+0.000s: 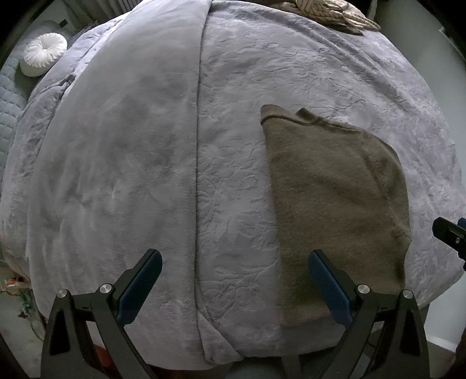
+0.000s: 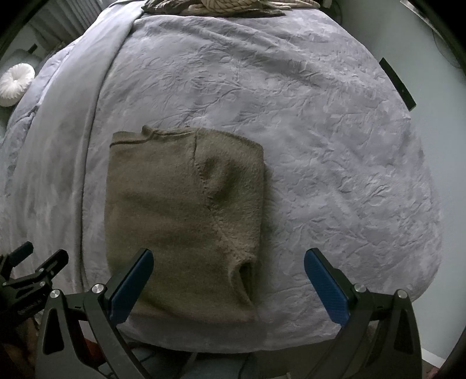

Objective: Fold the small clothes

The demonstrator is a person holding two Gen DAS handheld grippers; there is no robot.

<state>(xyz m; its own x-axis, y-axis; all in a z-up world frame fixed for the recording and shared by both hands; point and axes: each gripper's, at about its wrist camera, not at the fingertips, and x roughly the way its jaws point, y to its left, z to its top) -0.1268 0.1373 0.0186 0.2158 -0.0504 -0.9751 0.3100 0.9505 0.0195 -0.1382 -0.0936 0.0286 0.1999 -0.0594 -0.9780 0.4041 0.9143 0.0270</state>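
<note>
From the left wrist camera, the brown sweater [image 1: 335,198] lies flat on the grey blanket [image 1: 233,116], already folded into a narrow oblong with its neckline at the far end, toward 12 o'clock. It sits at about 3 o'clock of the view's centre, near the bed's front edge, probably so that both tools can reach it from the person's side. The left gripper [image 1: 234,284] hangs above the bed with its jaws spread wide and nothing between them; its right finger [image 1: 329,288] overlaps the sweater's near edge in the picture, though whether it touches the knit is hard to judge from this angle. A tip of the right gripper [image 1: 450,233] pokes in at 3 o'clock. A round white cushion [image 1: 43,54] rests at 10 o'clock, and a striped heap of cloth [image 1: 329,13] waits at 1 o'clock, likely the clothes yet to be folded.

From the right wrist camera, the sweater [image 2: 183,221] fills the space from centre toward 8 o'clock, one sleeve turned in over the body, its seam running diagonally. The right gripper [image 2: 228,282] is likewise wide apart and empty, hovering over the sweater's near right corner, a fair position for taking the hem and folding it away toward the neckline. The left gripper [image 2: 29,262] shows at 8 o'clock, off the cloth
</note>
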